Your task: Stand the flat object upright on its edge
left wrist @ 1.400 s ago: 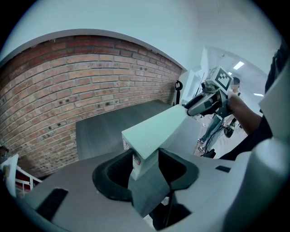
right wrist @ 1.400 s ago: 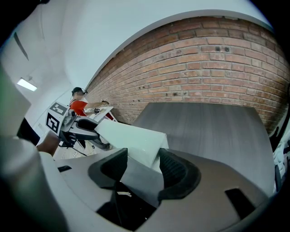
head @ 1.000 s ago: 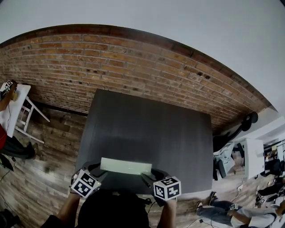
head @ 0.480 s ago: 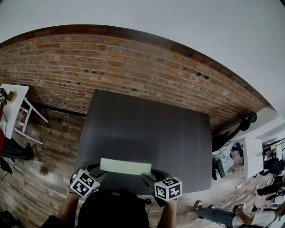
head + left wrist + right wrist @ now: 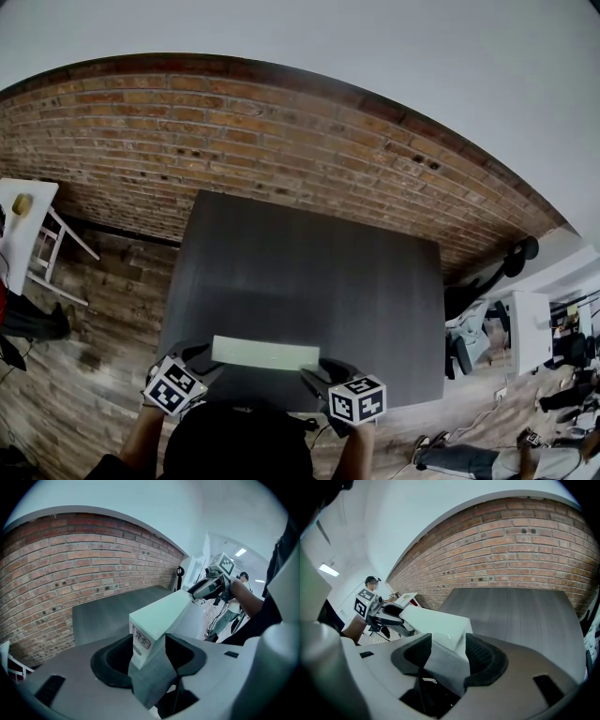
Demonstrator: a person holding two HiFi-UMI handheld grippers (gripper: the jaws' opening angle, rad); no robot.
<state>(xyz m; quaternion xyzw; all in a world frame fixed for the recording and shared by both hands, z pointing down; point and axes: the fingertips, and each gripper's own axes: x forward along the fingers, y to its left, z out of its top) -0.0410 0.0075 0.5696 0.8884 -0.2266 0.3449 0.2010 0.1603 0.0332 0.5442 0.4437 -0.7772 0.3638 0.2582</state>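
Observation:
A long pale green box (image 5: 265,352) lies crosswise above the front edge of the dark table (image 5: 309,272), with one gripper at each end. My left gripper (image 5: 208,359) has the labelled end of the box (image 5: 159,616) between its black pads, which touch both sides; these jaws have just been opening slightly. My right gripper (image 5: 319,372) is shut on the other end of the box (image 5: 436,623). In the left gripper view, the left gripper (image 5: 149,651) looks along the box to the right gripper (image 5: 211,584). From the right gripper (image 5: 449,653), the left gripper (image 5: 386,613) shows at the far end.
A brick wall (image 5: 281,141) runs behind the table. A white side table (image 5: 23,225) stands at the far left on the wooden floor. A desk, chairs and people (image 5: 525,347) are at the right. The holder's head (image 5: 239,441) fills the bottom edge.
The box and both grippers keep nearly the same place. People at the left and lower right edges have shifted.

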